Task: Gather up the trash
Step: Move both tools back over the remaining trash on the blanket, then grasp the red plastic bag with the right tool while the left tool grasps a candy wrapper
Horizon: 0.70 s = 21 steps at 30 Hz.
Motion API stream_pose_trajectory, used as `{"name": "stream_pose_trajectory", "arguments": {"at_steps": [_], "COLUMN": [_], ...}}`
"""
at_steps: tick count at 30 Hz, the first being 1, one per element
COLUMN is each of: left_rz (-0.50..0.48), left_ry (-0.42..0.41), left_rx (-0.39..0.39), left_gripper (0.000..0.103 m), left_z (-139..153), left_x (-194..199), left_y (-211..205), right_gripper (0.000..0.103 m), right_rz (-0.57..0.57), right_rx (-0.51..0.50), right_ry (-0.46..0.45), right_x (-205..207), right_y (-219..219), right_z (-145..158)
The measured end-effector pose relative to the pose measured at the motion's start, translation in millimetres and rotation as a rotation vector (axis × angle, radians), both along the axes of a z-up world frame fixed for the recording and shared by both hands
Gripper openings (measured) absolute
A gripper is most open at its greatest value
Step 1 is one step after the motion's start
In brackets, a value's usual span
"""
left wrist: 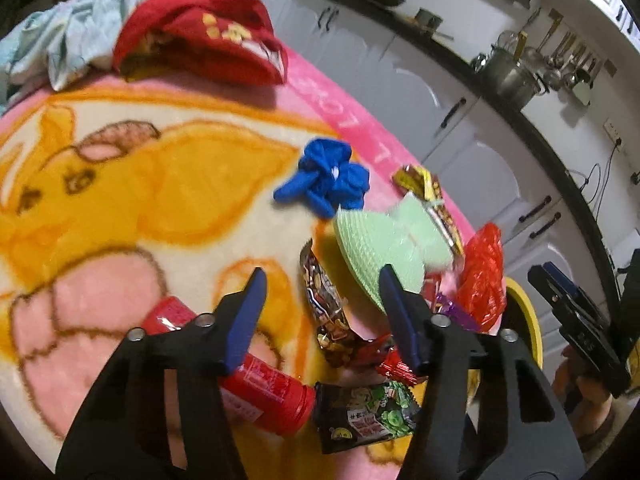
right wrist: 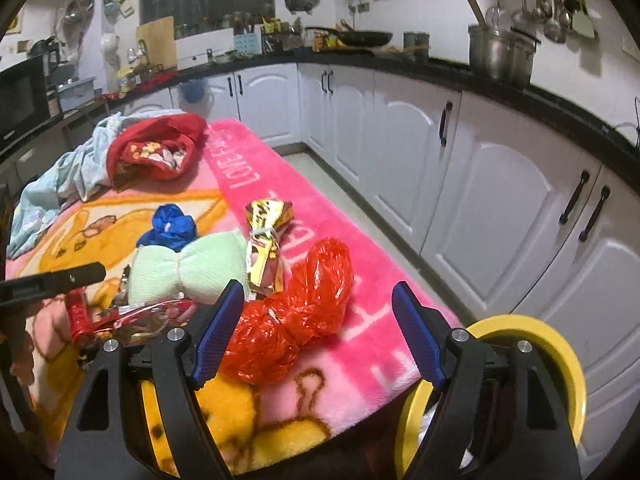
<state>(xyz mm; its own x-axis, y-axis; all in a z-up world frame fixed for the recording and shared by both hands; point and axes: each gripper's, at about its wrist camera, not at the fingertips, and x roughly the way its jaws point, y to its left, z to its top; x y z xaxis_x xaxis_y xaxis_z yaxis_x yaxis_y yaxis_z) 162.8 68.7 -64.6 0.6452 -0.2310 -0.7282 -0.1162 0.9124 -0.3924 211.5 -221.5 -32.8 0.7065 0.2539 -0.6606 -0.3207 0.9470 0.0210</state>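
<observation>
**Both grippers angled down over the trash pile**

The left gripper (left wrist: 322, 300) tilts downward above a brown printed snack wrapper (left wrist: 326, 312); its blue-padded fingers (left wrist: 248, 320) stand apart, gripping nothing. The wrapper lies flat on the pink cartoon-print blanket (left wrist: 120, 180), long axis running away from the camera. The right gripper (right wrist: 318, 336) also tilts downward, fingers apart and empty, just above a crumpled red plastic bag (right wrist: 296, 316), glossy and translucent, long axis diagonal. A yellow-rimmed bin (right wrist: 552, 344) sits beside the blanket's near corner.

White cabinets (right wrist: 500, 184) under a black counter (right wrist: 400, 58), pots (right wrist: 500, 54) atop.
</observation>
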Motion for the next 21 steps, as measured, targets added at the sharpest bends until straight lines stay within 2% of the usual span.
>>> {"name": "stream_pose_trajectory", "arguments": {"at_steps": [5,16,21], "left_rz": [-0.014,-0.031,-0.042], "left_ry": [0.055,0.086,0.094], "left_rx": [0.034,0.076,0.088], "left_gripper": [0.04,0.035,0.031], "left_z": [-12.2,-13.4,-14.2], "left_x": [12.4,22.0,18.1], "left_y": [-6.7,-9.5,-9.7], "right_gripper": [0.074,0.073,0.058], "right_rz": [-0.01,-0.015,0.005], "right_rx": [0.027,0.106,0.143], "right_ry": [0.073,0.222,0.259], "right_x": [14.7,31.4,31.8], "right_y": [5.7,10.1,7.9], "right_z": [-17.1,-46.8,-51.2]}}
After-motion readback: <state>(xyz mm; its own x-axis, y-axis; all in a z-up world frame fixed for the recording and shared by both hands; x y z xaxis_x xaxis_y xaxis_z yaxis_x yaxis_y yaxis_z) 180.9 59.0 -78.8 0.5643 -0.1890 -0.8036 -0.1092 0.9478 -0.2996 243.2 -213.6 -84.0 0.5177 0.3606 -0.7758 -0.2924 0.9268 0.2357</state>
